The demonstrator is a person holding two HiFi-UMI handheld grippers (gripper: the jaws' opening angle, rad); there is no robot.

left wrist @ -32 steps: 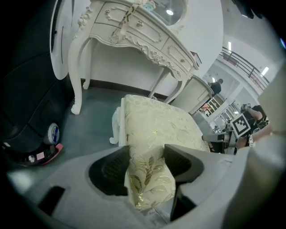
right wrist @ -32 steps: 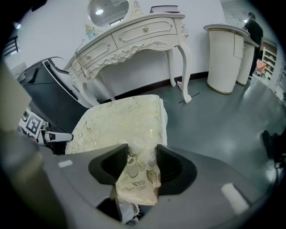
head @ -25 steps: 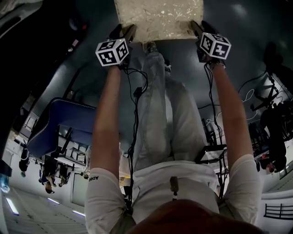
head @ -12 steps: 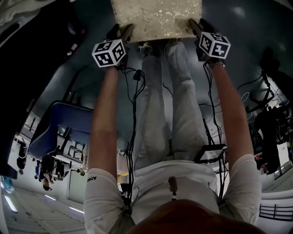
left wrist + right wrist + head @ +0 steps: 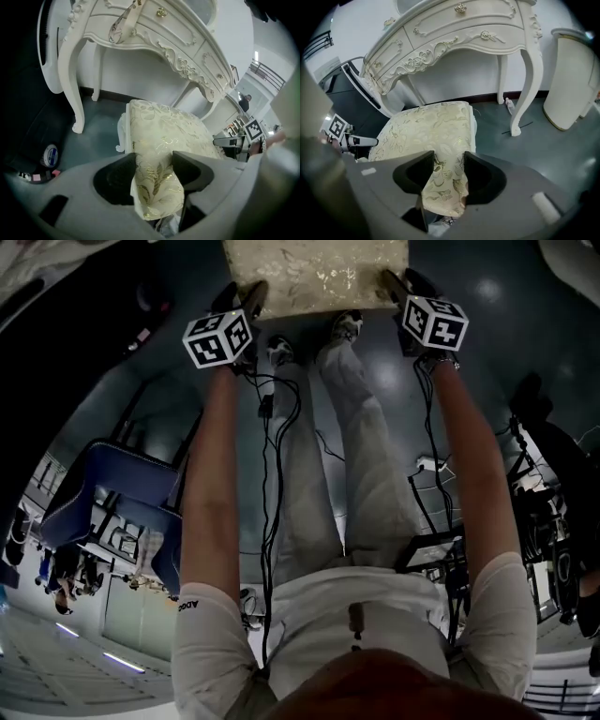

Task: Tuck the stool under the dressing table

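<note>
The stool (image 5: 317,274) has a cream cushion with gold leaf print and stands at the top of the head view, in front of the person's feet. My left gripper (image 5: 246,302) is shut on the cushion's left near corner (image 5: 154,187). My right gripper (image 5: 394,285) is shut on its right near corner (image 5: 444,180). In both gripper views the cushion (image 5: 429,131) lies just short of the white carved dressing table (image 5: 154,33), whose drawer front (image 5: 454,28) spans the space above the floor gap. The stool's legs are mostly hidden under the cushion.
The table's curved white legs (image 5: 75,89) (image 5: 527,89) flank the gap. A white cabinet (image 5: 576,79) stands right of the table. A blue chair (image 5: 112,502) is behind me at left, and cables (image 5: 272,474) hang along my legs. Small items (image 5: 49,157) lie on the floor at left.
Both grippers and the stool have moved forward toward the top of the head view. The person has stepped after them, and the blue chair has slid lower in the picture.
</note>
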